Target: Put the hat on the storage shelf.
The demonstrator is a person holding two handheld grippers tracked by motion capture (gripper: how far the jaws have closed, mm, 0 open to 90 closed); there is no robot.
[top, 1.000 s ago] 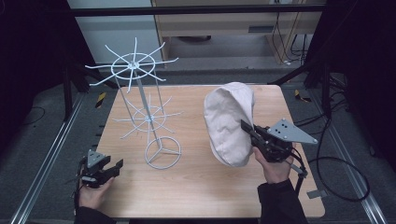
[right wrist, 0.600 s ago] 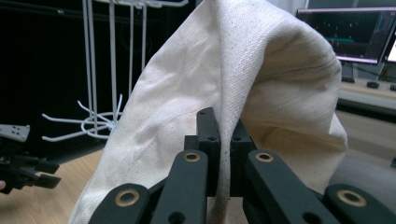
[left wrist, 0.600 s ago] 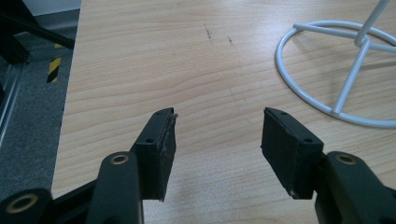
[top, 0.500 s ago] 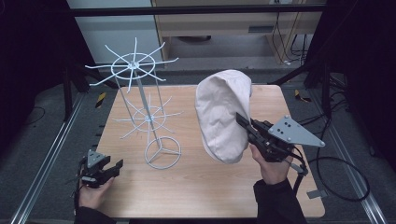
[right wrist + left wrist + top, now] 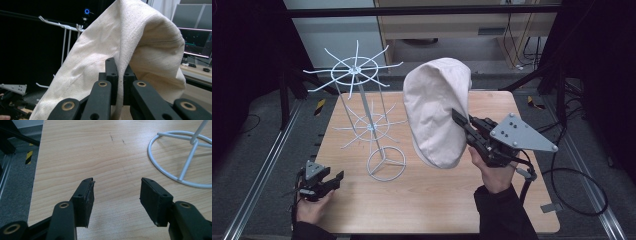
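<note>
Beige cloth hat has risen, shifting left toward the rack.

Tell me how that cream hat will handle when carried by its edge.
The hat, pinched at its edge by the right gripper, creases and sags, so it is probably floppy. It hangs from that one pinch, so it is likely light. The woven cloth looks grippy, unlikely to slip.

We note the cap as woven cloth — matt, cream, with a coarse visible weave and soft creases. The rack looks like thin wire coated white, slightly glossy. The table shows pale wood grain, smooth and satin. The left gripper has matt black pads — plastic-looking arms, brassy rivets.
</note>
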